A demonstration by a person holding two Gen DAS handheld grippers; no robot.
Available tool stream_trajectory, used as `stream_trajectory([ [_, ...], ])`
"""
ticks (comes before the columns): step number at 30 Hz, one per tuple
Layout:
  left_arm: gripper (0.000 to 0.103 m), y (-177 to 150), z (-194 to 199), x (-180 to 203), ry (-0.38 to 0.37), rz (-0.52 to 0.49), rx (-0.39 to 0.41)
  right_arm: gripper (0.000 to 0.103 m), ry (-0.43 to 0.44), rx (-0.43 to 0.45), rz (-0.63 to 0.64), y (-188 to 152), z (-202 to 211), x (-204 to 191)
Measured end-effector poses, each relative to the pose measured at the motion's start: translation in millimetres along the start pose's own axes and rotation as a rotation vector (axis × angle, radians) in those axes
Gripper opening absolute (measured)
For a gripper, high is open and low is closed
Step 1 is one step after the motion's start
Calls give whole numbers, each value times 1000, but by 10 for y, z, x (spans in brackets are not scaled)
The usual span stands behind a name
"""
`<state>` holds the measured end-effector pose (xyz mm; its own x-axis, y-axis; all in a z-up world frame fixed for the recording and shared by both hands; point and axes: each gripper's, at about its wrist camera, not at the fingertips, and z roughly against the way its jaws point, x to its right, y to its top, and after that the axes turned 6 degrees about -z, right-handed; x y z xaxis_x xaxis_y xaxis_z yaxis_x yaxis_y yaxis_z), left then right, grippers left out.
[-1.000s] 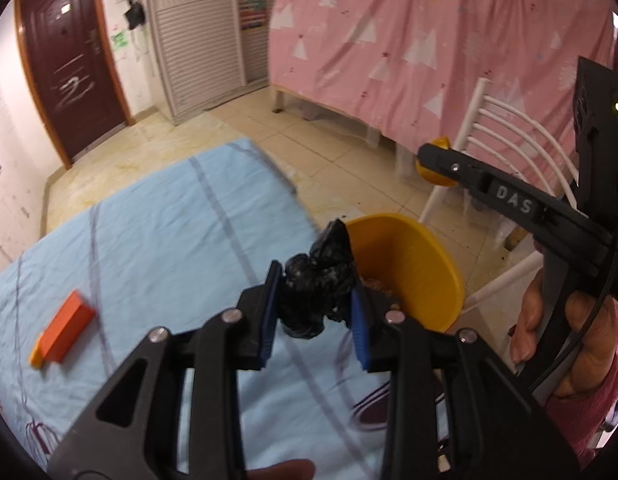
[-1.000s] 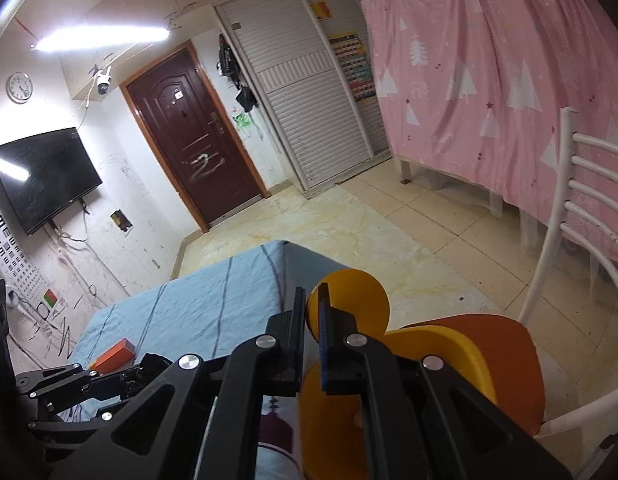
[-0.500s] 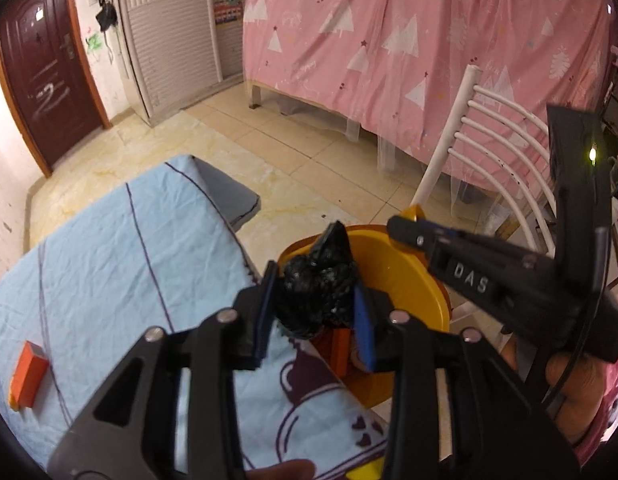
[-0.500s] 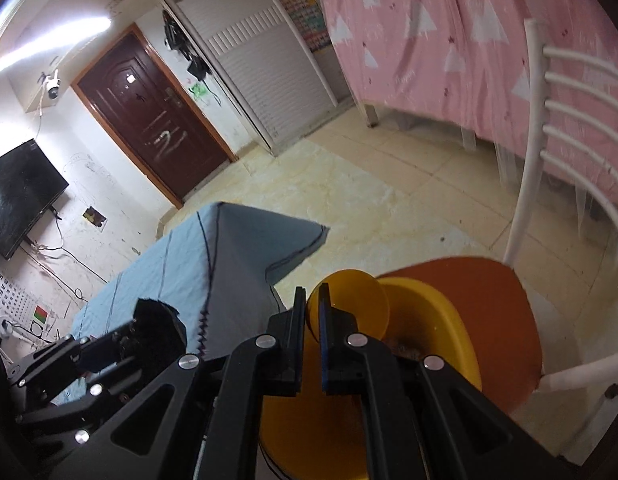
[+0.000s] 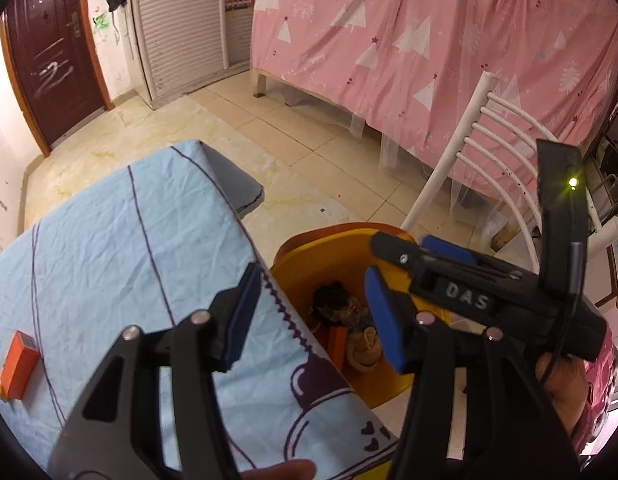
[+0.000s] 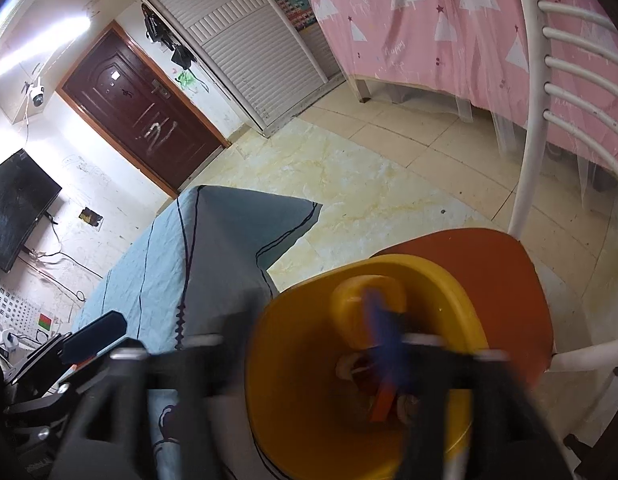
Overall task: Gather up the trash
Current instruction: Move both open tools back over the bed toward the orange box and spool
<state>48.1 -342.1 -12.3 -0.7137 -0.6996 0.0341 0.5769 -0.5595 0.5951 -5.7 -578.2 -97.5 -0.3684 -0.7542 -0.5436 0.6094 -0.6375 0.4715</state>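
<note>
My left gripper (image 5: 313, 320) hovers over the yellow bin (image 5: 309, 256) with its jaws opening and nothing between the blue pads. The black crumpled wad (image 5: 333, 298) lies inside the bin with a beige scrap (image 5: 365, 352) and an orange piece (image 5: 337, 340). An orange block (image 5: 19, 364) rests on the light blue cloth (image 5: 109, 260) at far left. My right gripper (image 5: 413, 246) reaches over the bin's right rim, held by a hand. In the right wrist view the right gripper (image 6: 349, 344) is motion-blurred, its jaws opening around the bin's round yellow tab (image 6: 369, 300).
The yellow bin (image 6: 309, 380) stands on the orange seat (image 6: 489, 272) of a white chair (image 5: 469, 140), tight against the cloth-covered table edge. A pink curtain (image 5: 429, 40) hangs behind. Tiled floor (image 5: 309, 140) stretches toward a dark door (image 5: 49, 60).
The left jaws spread and let go of the black wad, which dropped into the bin. The right jaws, shut on the yellow tab before, have sprung apart, and that gripper sank toward the bin.
</note>
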Motion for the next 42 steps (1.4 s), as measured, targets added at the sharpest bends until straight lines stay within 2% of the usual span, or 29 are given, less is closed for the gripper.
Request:
stream_trajectory([
  [8,54,-65,273,-148,4,46,45,80,-3,-5,2,-18,-15,-52],
  [16,56,-176,537,-408,33,99,88,80,24,48,32,-44,116,-227],
  [25,57,-387,900,-906,160,147,140,83,90,64,148,-226,193,-746],
  [34,57,-685,1319,-1523,264,213,171,84,116,3,268,-483,-31,-1373],
  [42,57,-979,1566,-2081,347,329,165,84,138,-45,390,-753,-227,-1993],
])
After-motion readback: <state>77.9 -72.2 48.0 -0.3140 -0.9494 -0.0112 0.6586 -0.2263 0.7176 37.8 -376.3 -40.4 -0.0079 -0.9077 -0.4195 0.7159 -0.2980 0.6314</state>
